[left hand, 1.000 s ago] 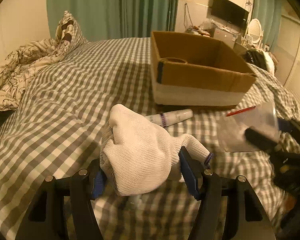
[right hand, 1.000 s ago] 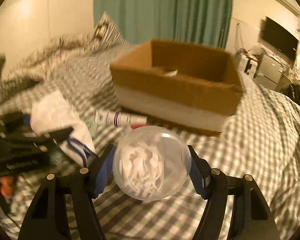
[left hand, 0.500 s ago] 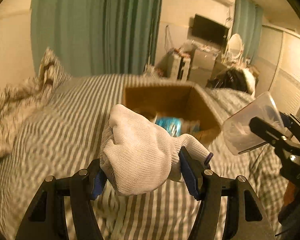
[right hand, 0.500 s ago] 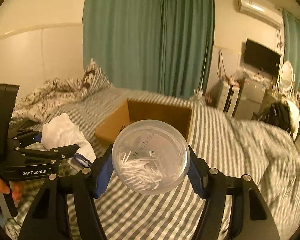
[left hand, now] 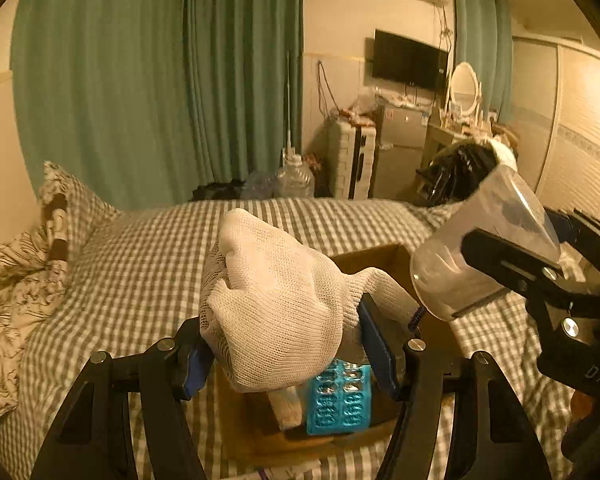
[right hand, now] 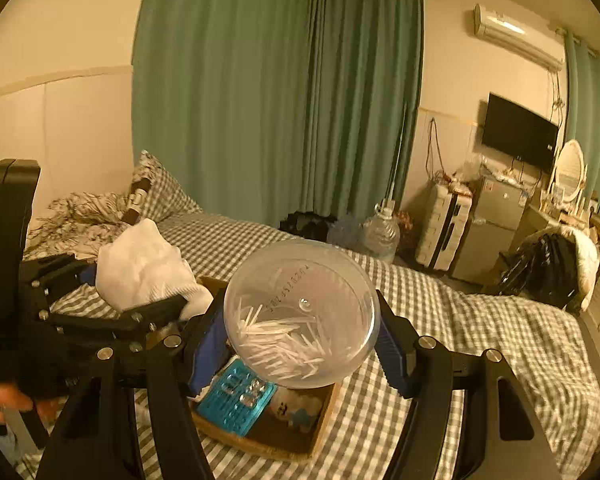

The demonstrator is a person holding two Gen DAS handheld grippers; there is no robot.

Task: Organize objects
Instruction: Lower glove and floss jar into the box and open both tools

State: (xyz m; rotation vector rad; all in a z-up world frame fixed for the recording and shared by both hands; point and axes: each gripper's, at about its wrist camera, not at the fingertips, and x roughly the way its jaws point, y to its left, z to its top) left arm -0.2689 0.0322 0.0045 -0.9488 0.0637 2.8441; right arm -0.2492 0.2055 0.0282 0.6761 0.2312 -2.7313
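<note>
Left gripper clamps glove, right gripper clamps tub, both above box. Only right view shows sticks inside tub.

Both wrist cams sat above the bed, close over the cardboard box, facing the green curtains and TV. Left cam saw the right gripper at its right edge; right cam saw the left gripper at its left. Shared: box, bed, curtains, TV.
</note>
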